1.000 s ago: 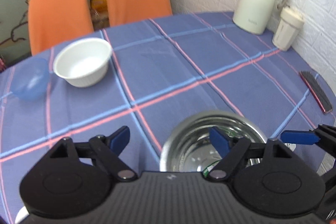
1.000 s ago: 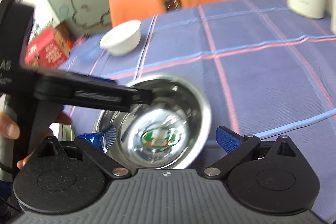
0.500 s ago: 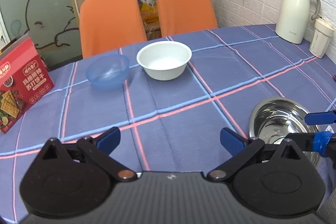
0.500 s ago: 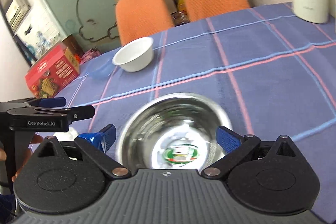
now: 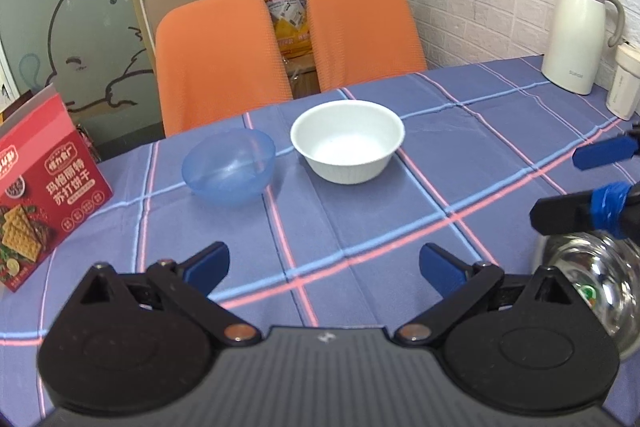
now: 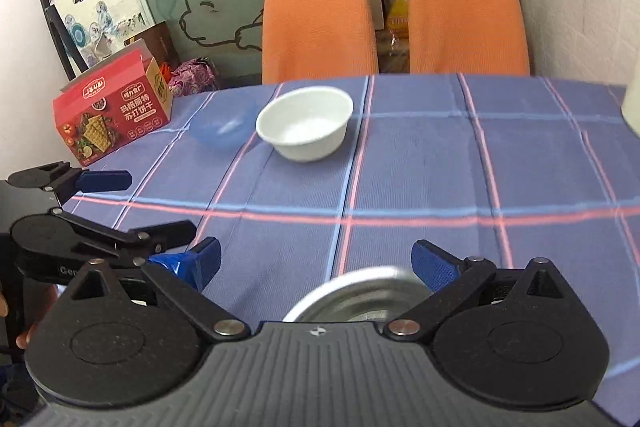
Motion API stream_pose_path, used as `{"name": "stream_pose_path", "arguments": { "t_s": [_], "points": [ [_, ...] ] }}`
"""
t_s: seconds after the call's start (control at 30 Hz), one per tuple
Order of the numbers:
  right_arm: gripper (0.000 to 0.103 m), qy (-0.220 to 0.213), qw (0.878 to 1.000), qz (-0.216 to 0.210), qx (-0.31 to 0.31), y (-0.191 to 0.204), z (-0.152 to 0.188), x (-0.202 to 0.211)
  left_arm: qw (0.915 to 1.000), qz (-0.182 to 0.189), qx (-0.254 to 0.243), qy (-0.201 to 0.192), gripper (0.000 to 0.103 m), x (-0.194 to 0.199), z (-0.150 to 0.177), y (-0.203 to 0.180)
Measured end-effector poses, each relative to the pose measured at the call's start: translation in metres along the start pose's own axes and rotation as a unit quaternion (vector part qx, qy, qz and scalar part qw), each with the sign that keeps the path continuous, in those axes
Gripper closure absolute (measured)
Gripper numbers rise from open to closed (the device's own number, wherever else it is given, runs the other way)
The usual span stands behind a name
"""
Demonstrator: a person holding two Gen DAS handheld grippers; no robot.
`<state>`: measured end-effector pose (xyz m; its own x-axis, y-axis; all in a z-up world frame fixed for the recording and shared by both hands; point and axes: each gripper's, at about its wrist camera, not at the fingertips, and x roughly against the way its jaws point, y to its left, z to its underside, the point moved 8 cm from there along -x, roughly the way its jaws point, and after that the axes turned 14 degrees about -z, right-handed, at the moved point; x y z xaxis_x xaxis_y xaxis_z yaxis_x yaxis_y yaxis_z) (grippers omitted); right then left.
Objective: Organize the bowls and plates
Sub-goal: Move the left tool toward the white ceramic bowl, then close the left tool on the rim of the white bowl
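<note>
Gathering bowls looks like the step in hand: both grippers stand wide apart and hold nothing. The left gripper (image 5: 324, 265) faces bare cloth with the white bowl (image 5: 347, 141) beyond it. The blue bowl (image 5: 229, 166) sits just left of the white bowl; the steel bowl (image 6: 356, 297) lies well nearer, under the right gripper (image 6: 316, 263). Next likely calls for reaching to a rim and closing on it.

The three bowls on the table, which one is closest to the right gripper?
The steel bowl, lying just below the right gripper, at the table's near edge. The white bowl and the blue bowl sit side by side much farther off, toward the orange chairs.
</note>
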<state>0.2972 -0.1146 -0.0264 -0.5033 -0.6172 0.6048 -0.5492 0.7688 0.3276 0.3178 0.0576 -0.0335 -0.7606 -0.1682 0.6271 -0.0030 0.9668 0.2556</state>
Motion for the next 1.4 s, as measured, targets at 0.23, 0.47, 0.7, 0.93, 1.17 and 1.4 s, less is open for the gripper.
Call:
{"name": "stream_pose_path", "arguments": {
  "t_s": [0.23, 0.47, 0.7, 0.93, 1.17, 1.4],
  "points": [
    [0.014, 0.042, 0.996, -0.002, 0.084, -0.013, -0.04, -0.043, 0.9993, -0.007, -0.01, -0.035, 0.003, -0.052, -0.065, 0.017],
    [0.014, 0.109, 0.989, -0.002, 0.097, -0.041, -0.049, -0.097, 0.9971, 0.075, -0.007, -0.014, 0.003, -0.122, -0.131, 0.003],
    [0.014, 0.13, 0.986, -0.011, 0.103, -0.046, -0.045, -0.125, 0.9917, 0.118, -0.023, 0.045, 0.003, -0.168, -0.137, -0.032],
    [0.014, 0.119, 0.986, -0.009, 0.12, -0.042, -0.045, -0.14, 0.9905, 0.115, -0.025, 0.072, 0.023, -0.191, -0.121, -0.037],
    [0.016, 0.115, 0.985, -0.033, 0.125, -0.027, -0.051, -0.159, 0.985, 0.135, -0.016, 0.107, 0.046, -0.2, -0.103, -0.042],
    [0.016, 0.085, 0.985, -0.044, 0.146, -0.012, -0.06, -0.152, 0.9821, 0.154, -0.012, 0.107, 0.046, -0.193, -0.099, -0.032]
  ]
}}
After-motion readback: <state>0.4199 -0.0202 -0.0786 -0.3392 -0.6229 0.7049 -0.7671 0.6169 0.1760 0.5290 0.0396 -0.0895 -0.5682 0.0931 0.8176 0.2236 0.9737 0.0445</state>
